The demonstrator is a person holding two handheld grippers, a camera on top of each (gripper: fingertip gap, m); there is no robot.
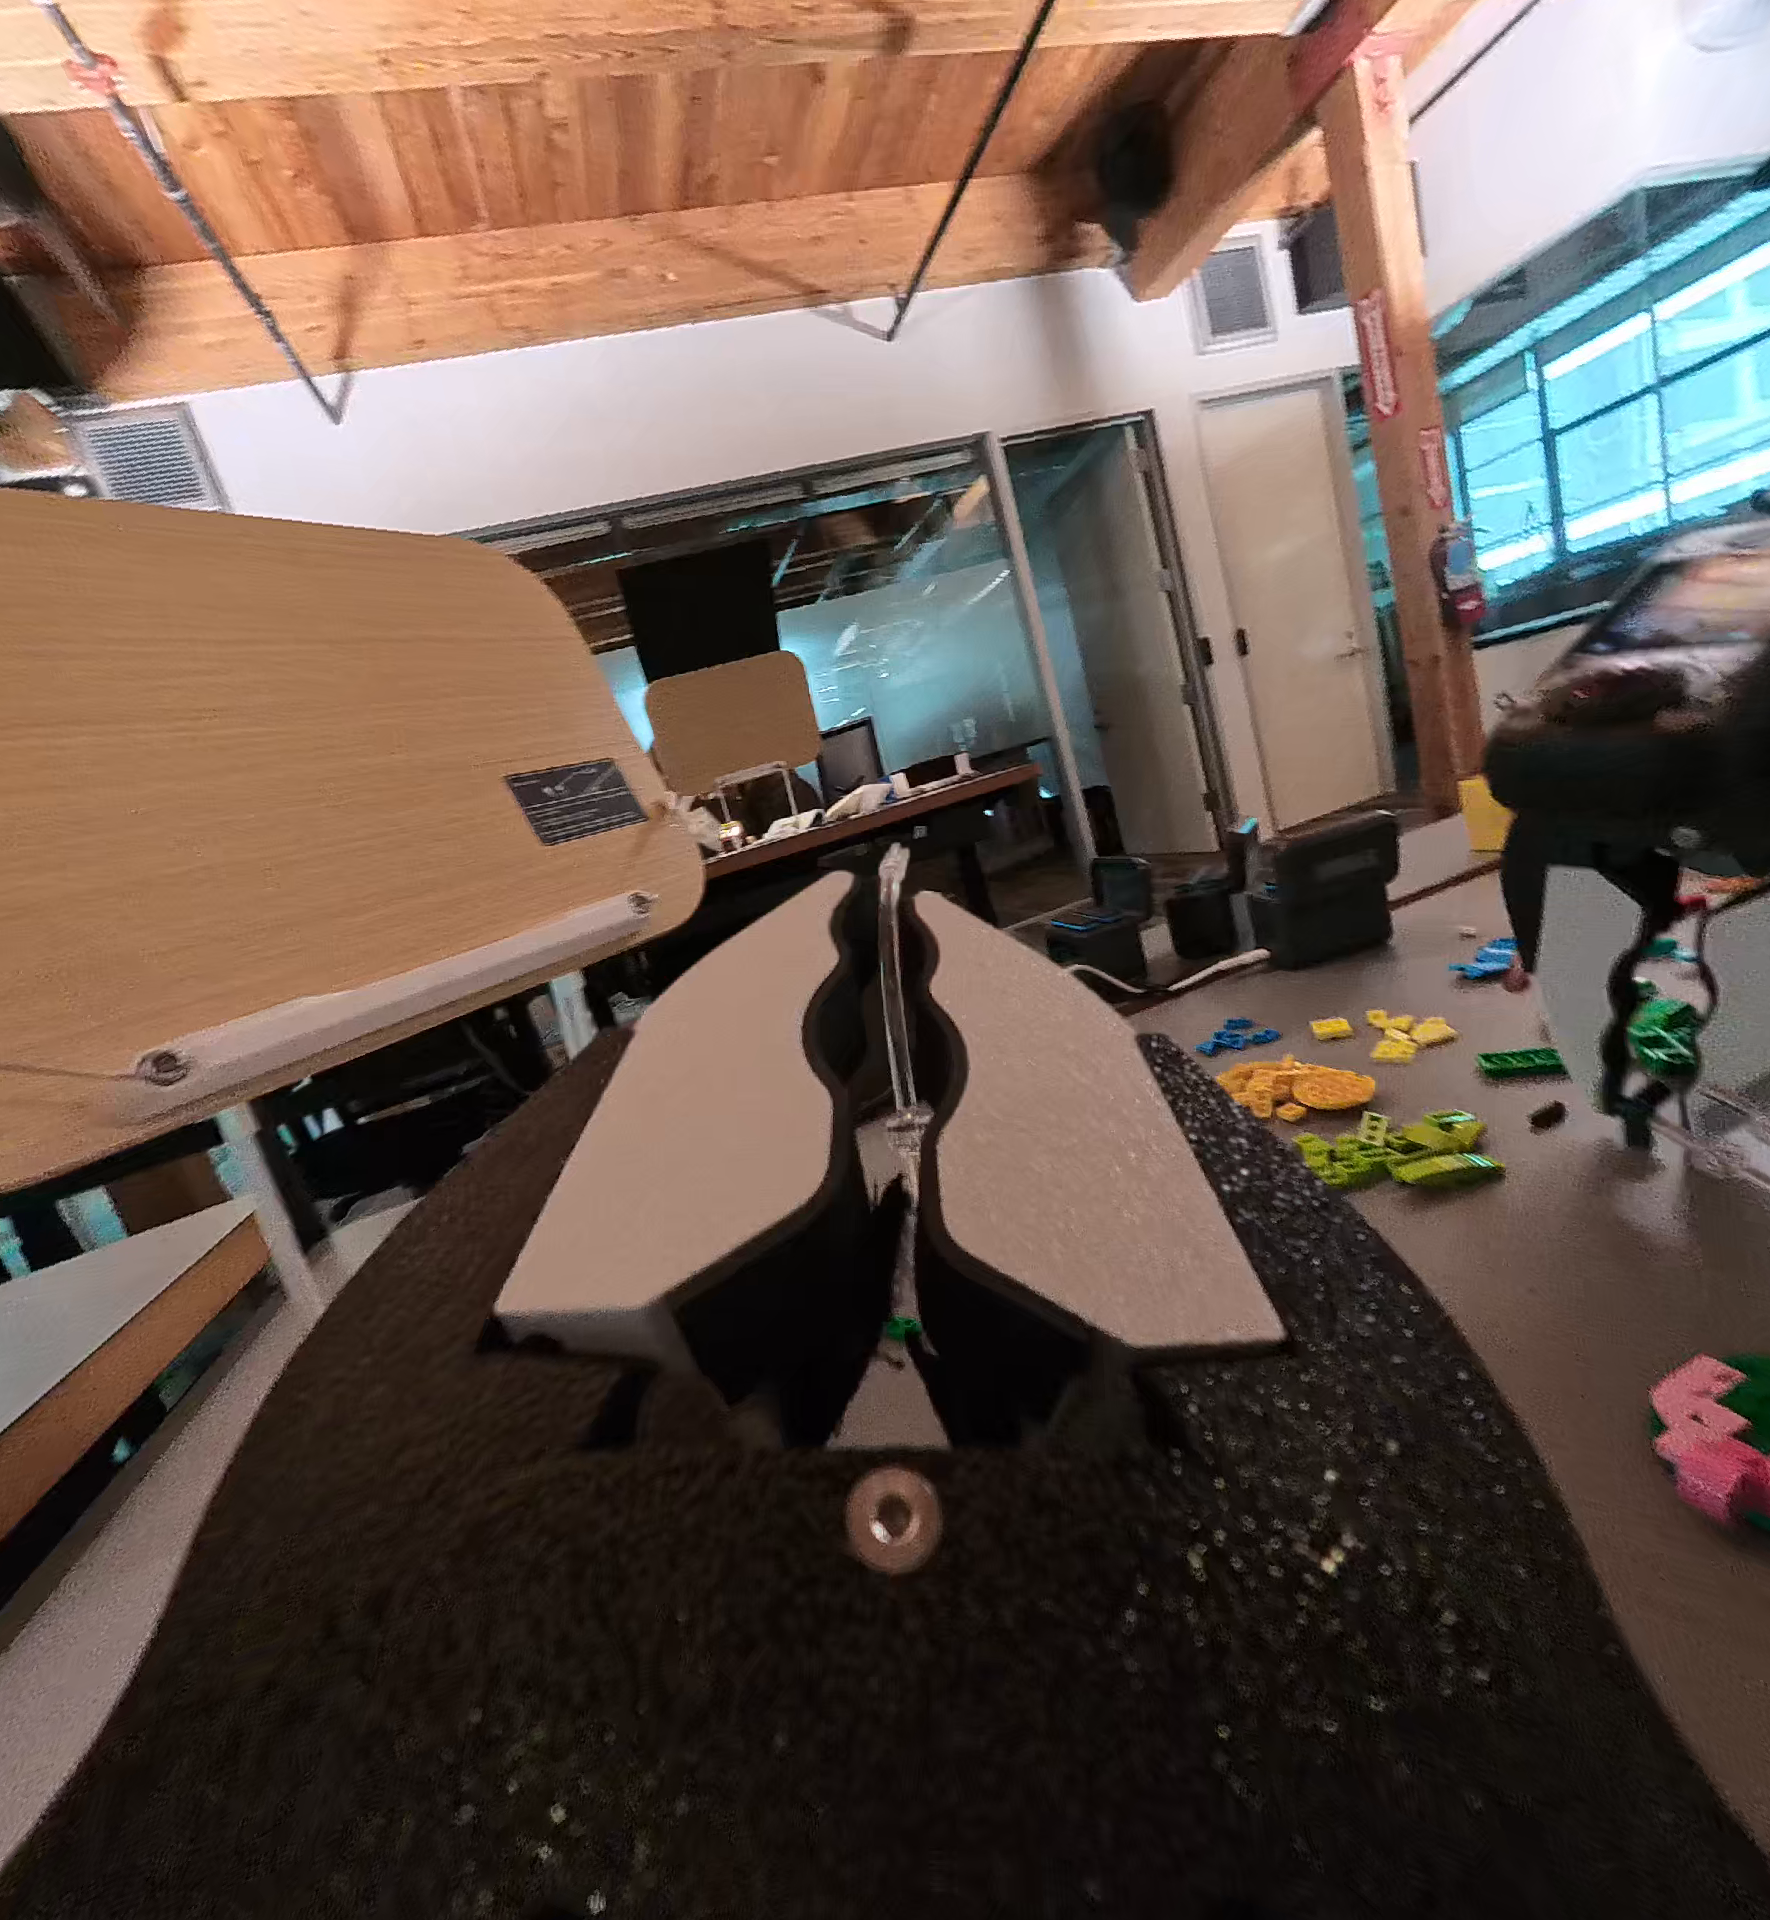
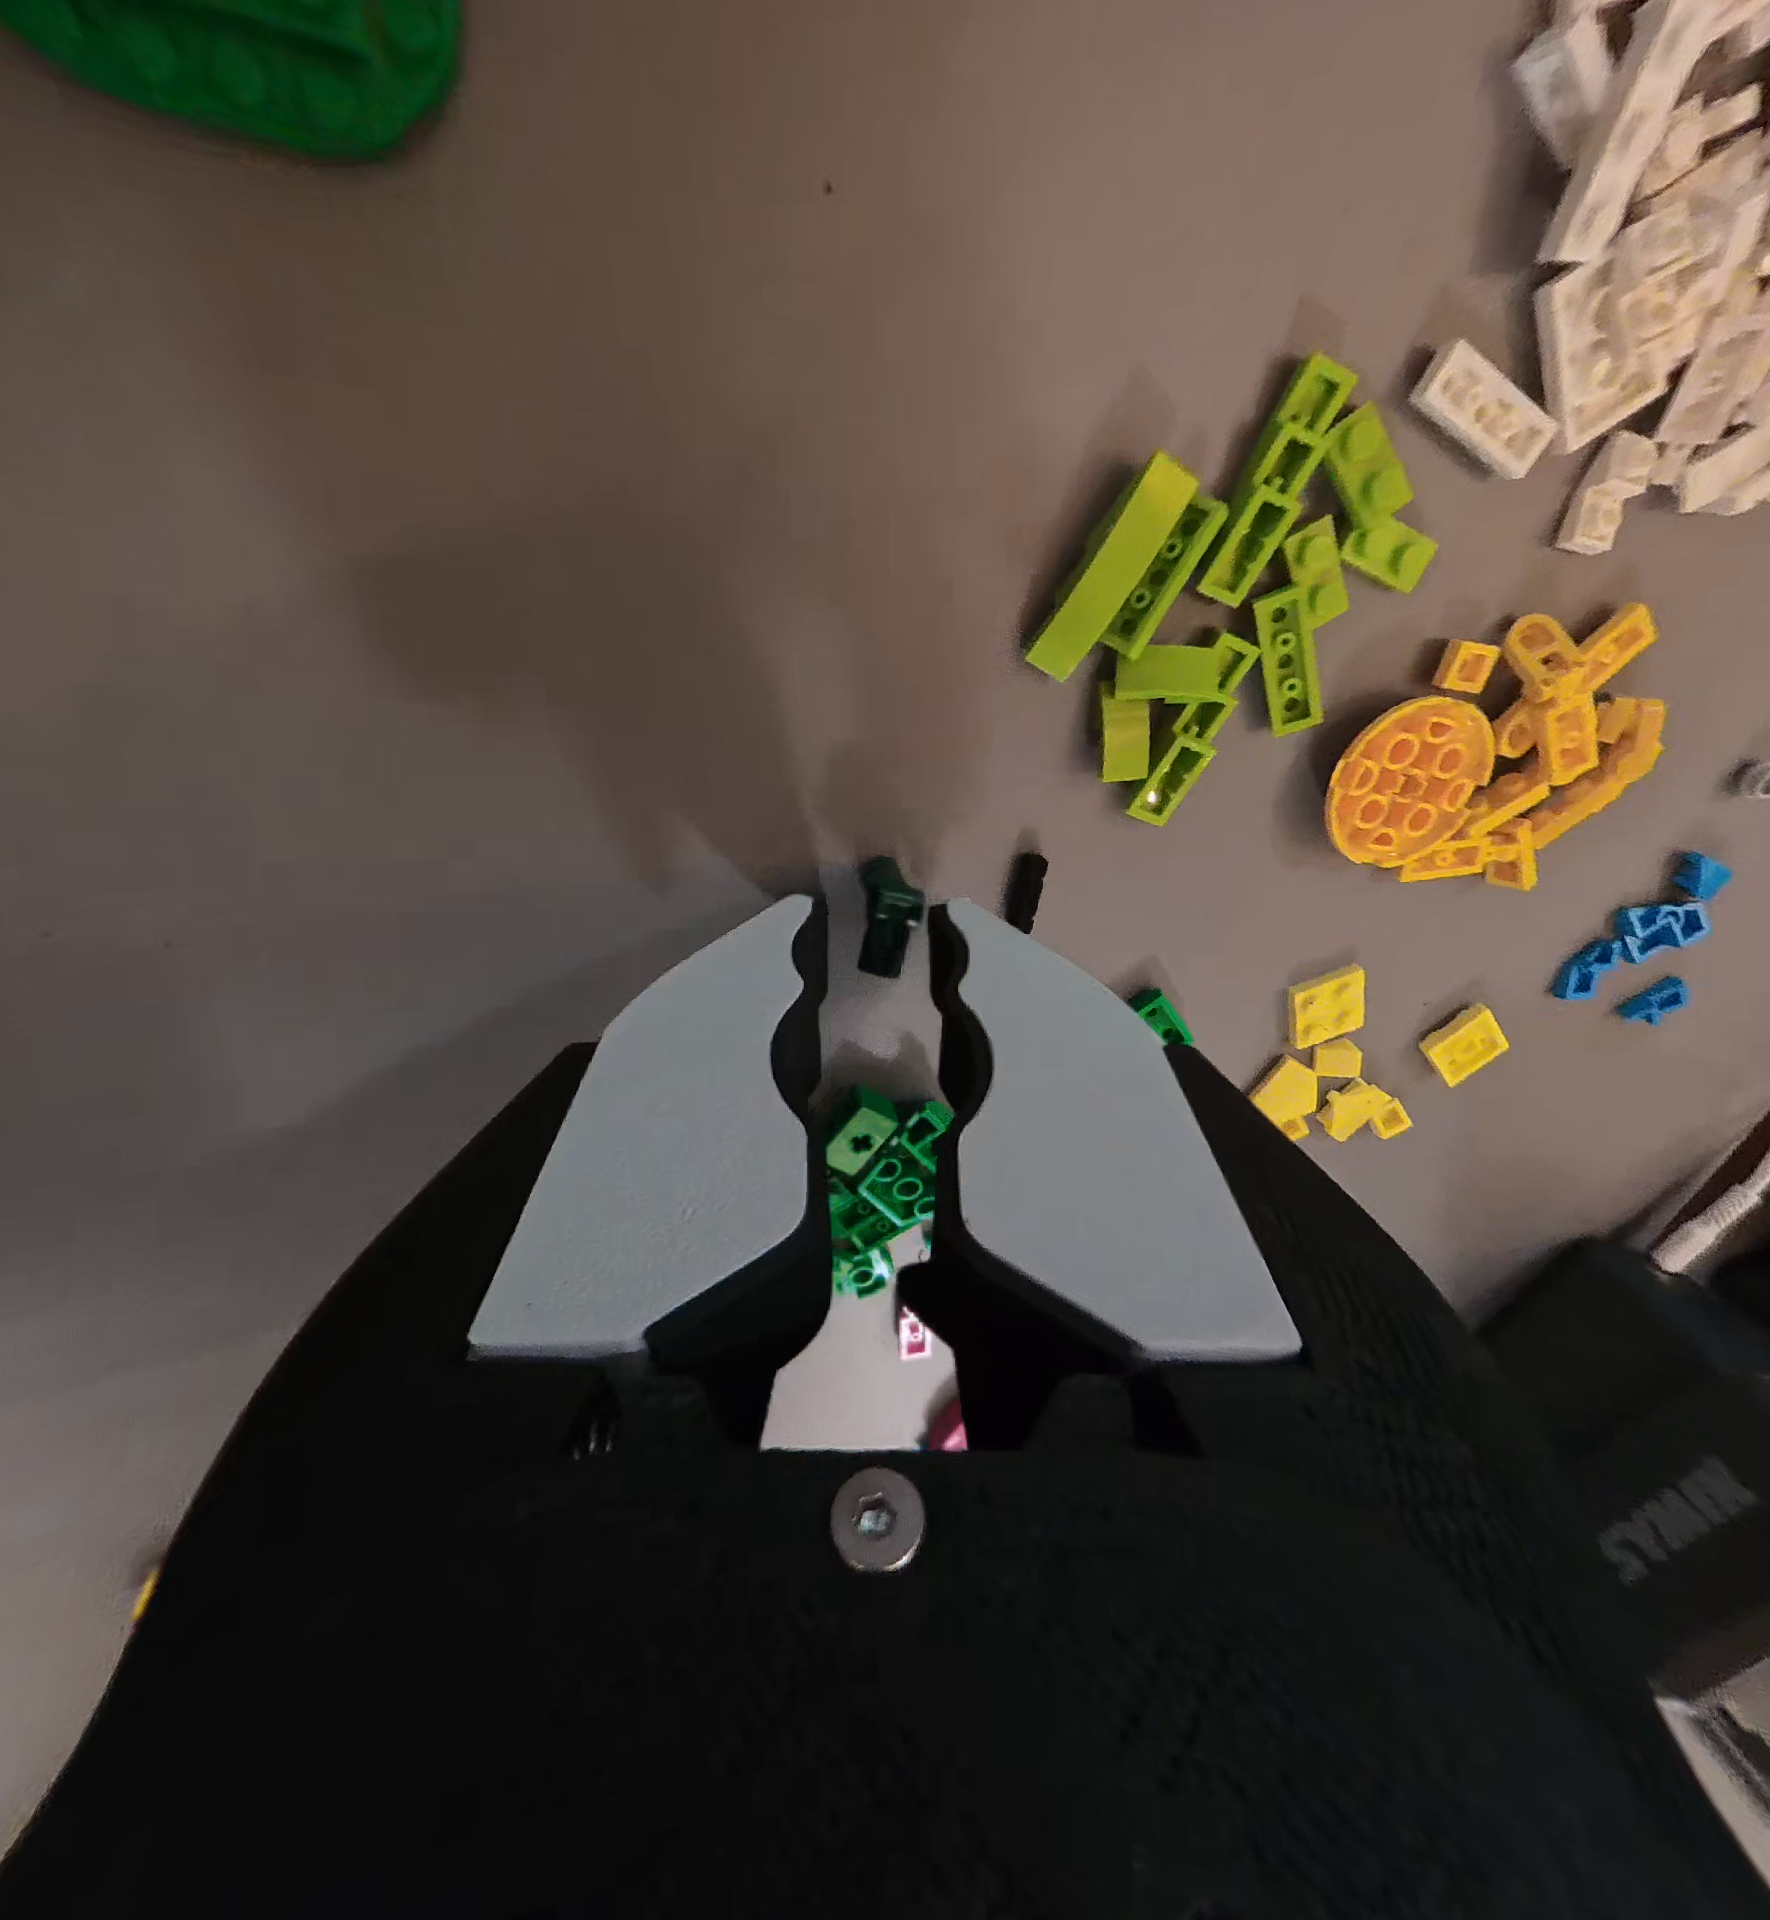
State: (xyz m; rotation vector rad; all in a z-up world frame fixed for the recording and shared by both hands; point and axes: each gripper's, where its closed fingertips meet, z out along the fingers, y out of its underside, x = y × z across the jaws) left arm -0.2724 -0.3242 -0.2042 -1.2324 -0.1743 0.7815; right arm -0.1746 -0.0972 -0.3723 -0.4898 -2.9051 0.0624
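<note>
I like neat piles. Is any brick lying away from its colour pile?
Yes. A small black peg lies alone on the grey table, apart from the sorted colour heaps. A dark green piece also sits alone, between the right gripper's open fingers.

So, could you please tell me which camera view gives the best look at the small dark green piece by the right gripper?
The right wrist view: the dark green piece lies on the grey table between the tips of the right gripper, jaws apart. In the left wrist view that gripper appears far off and blurred, so the piece can't be picked out.
</note>
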